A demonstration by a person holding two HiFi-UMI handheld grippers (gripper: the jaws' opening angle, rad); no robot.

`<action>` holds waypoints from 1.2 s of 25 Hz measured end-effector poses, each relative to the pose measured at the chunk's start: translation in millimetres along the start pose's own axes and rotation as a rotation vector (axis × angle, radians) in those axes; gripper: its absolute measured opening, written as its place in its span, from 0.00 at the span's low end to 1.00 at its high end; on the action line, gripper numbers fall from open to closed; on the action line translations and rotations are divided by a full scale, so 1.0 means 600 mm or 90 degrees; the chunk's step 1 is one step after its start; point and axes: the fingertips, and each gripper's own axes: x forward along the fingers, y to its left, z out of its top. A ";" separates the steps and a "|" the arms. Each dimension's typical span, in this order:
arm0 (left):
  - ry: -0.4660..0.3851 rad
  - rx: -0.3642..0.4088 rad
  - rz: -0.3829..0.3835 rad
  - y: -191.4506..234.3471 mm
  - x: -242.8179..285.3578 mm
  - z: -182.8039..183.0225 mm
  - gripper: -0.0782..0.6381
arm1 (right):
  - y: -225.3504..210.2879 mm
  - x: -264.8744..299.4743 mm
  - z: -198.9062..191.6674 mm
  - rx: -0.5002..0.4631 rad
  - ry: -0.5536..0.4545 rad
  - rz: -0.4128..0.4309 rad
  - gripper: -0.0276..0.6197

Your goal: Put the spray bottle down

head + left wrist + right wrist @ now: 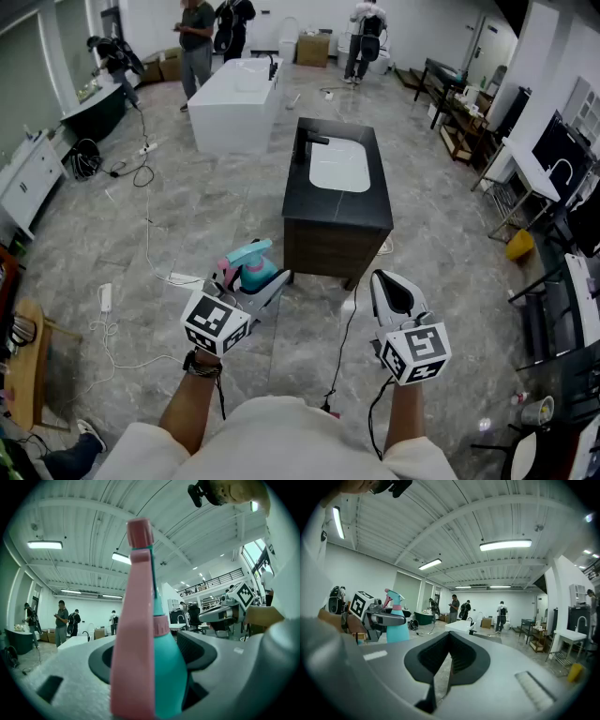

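The spray bottle [254,268] has a teal body and a pink trigger head. It stands upright in the air between the jaws of my left gripper [259,281], which is shut on the body. In the left gripper view the spray bottle [165,660] fills the middle, and both pads of the left gripper [154,656] press on its sides. From the right gripper view I see the bottle [396,623] held at the left by the left gripper [387,618]. My right gripper [392,287] is held level to the right of it, shut and empty. Its jaws [450,641] meet at the tips.
A black vanity cabinet [313,202] with a white sink stands on the marble floor just ahead. Beyond it is a white bathtub [234,103]. Cables [146,234] and a power strip [105,298] lie on the floor at left. People stand far back. Racks line the right wall.
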 end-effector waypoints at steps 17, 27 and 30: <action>0.018 0.001 0.039 -0.021 0.053 -0.027 0.55 | -0.067 0.006 -0.014 0.078 -0.071 0.041 0.05; 0.022 -0.008 0.052 0.056 0.132 -0.055 0.55 | -0.123 0.097 -0.027 0.075 -0.062 0.052 0.05; 0.022 -0.011 0.050 0.103 0.177 -0.070 0.55 | -0.139 0.154 -0.025 0.066 -0.066 0.068 0.05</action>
